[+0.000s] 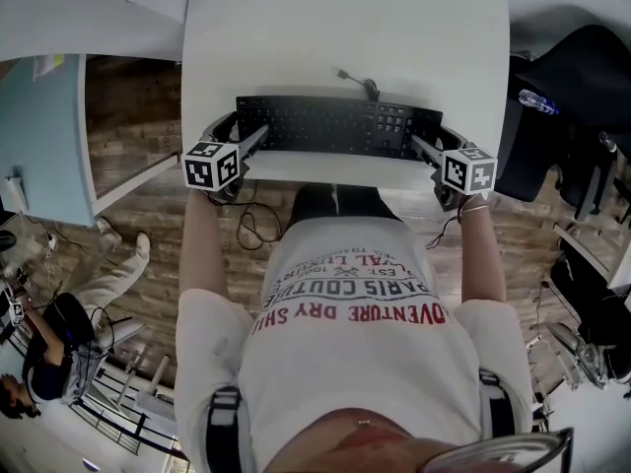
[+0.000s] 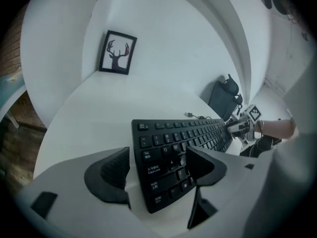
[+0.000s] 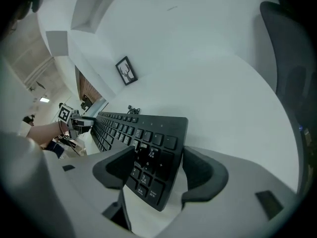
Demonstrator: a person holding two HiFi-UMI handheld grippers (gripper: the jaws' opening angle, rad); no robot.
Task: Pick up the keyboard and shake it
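A black keyboard point(image 1: 335, 124) lies flat on the white table point(image 1: 345, 28), close to its near edge, with its USB cable point(image 1: 360, 82) trailing behind it. My left gripper point(image 1: 258, 136) is at the keyboard's left end and my right gripper point(image 1: 419, 146) at its right end. In the left gripper view the keyboard's end point(image 2: 168, 152) sits between the jaws of the left gripper point(image 2: 156, 170), which stand wide with a gap at one pad. The right gripper view shows the other end point(image 3: 148, 133) between the spread jaws of the right gripper point(image 3: 158, 170). Neither grips it.
A framed deer picture point(image 2: 118, 52) leans against the wall at the table's far end. A black office chair point(image 1: 562, 106) with a water bottle point(image 1: 537, 101) stands to the right. A light blue desk point(image 1: 44, 136) and a seated person point(image 1: 59, 343) are to the left.
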